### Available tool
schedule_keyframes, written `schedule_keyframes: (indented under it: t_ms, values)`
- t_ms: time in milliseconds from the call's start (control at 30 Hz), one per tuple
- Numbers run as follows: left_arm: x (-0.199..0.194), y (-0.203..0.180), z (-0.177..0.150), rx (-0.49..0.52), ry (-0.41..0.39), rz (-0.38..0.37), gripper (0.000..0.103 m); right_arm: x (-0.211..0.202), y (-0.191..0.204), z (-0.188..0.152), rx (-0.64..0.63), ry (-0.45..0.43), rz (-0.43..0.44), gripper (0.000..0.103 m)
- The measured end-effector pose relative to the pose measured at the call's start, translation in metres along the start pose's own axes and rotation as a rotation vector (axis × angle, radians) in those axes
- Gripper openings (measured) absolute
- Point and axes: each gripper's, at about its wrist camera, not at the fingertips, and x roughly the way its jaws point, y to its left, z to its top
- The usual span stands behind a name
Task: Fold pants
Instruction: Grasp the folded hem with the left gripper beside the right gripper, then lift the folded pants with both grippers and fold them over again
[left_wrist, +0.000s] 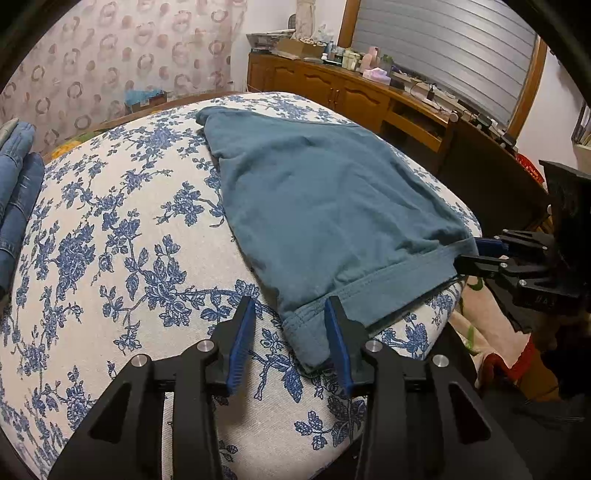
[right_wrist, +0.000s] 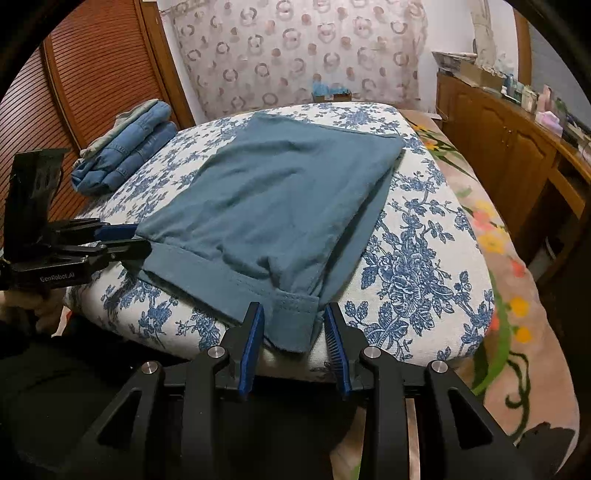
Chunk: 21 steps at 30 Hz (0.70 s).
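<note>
i see teal pants (left_wrist: 317, 206) folded flat on the blue floral cushion (left_wrist: 110, 236). my left gripper (left_wrist: 291, 332) has jaws apart, the pants' near waistband corner lying between them, pads not pressing. right gripper (left_wrist: 476, 254) sits at the waistband's far corner. folded jeans (left_wrist: 16, 192) at left edge.
</note>
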Motion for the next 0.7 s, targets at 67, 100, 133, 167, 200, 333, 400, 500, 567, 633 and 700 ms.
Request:
schedule_keyframes:
  t_ms: [67,100,133,167,200,333,400,500,567,633,700]
  values:
    - [0.0,0.001,0.0,-0.004,-0.001,-0.004,0.041,0.003,0.001,0.0,-0.004,-0.005,0.0,0.035]
    - [0.0,0.001,0.0,-0.004,-0.002,-0.005,0.041,0.003,0.001,-0.001,-0.004,-0.009,0.002,0.035]
    - [0.001,0.001,0.0,-0.003,-0.003,-0.005,0.041,0.003,0.002,-0.001,-0.006,-0.012,0.003,0.034]
    - [0.001,0.002,0.0,-0.004,-0.002,-0.005,0.042,0.003,0.002,-0.002,-0.006,-0.014,0.006,0.033]
    - [0.001,0.002,0.0,-0.004,-0.003,-0.005,0.042,0.004,0.002,-0.003,-0.006,-0.016,0.008,0.031]
    - [0.001,0.001,0.0,-0.003,-0.007,-0.004,0.043,0.003,0.002,-0.005,-0.003,-0.021,0.04,0.018]
    - [0.001,0.001,0.0,-0.002,-0.007,-0.003,0.043,0.002,0.003,-0.005,-0.002,-0.03,0.049,0.016]
    - [0.0,0.001,-0.001,-0.006,-0.005,-0.022,0.043,0.001,0.002,-0.006,0.01,-0.046,0.057,0.015]
    - [-0.001,-0.001,-0.002,-0.001,-0.003,-0.039,0.041,-0.002,0.001,-0.005,0.019,-0.066,0.066,0.014]
    - [0.0,-0.003,-0.002,0.002,0.001,-0.052,0.038,-0.006,0.0,-0.004,0.019,-0.083,0.072,0.014]
    - [0.0,-0.005,-0.002,0.006,0.003,-0.058,0.038,-0.008,-0.001,-0.002,0.019,-0.095,0.072,0.014]
